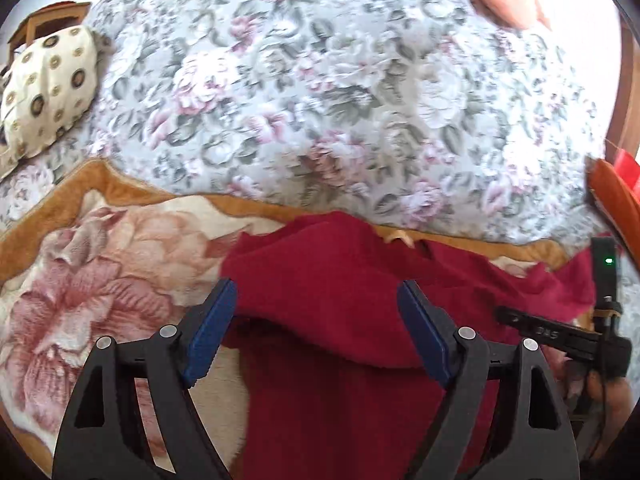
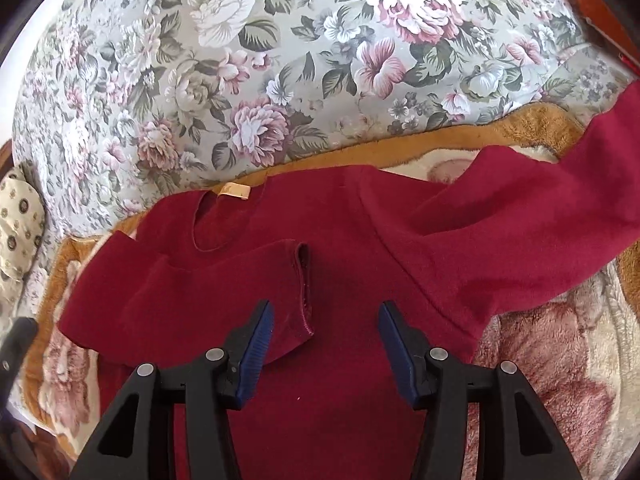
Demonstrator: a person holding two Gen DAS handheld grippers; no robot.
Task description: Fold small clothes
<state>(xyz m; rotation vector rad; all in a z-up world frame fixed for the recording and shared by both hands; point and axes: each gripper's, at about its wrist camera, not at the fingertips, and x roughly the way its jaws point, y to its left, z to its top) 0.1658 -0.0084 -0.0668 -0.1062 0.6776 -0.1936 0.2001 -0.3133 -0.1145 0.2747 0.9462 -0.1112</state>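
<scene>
**A:** So it's a bed with a plush tan-edged blanket (image 2: 560,380) laid on a grey floral bedspread (image 2: 280,60). Where's the top?

**B:** The dark red long-sleeve top (image 2: 340,380) is spread flat on the blanket, right below both claws. One sleeve (image 2: 224,280) is folded across the chest, cuff just ahead of the right gripper (image 2: 326,312). The other sleeve (image 2: 540,216) trails off toward the right.

**A:** Holding anything?

**B:** Nope. Right gripper's wide, nothing pinched. Left gripper (image 1: 316,288) is wide too, above the red cloth. Further back there's a neck label (image 2: 234,191), then a spotted cream pillow (image 1: 48,88) at the far left.
</scene>
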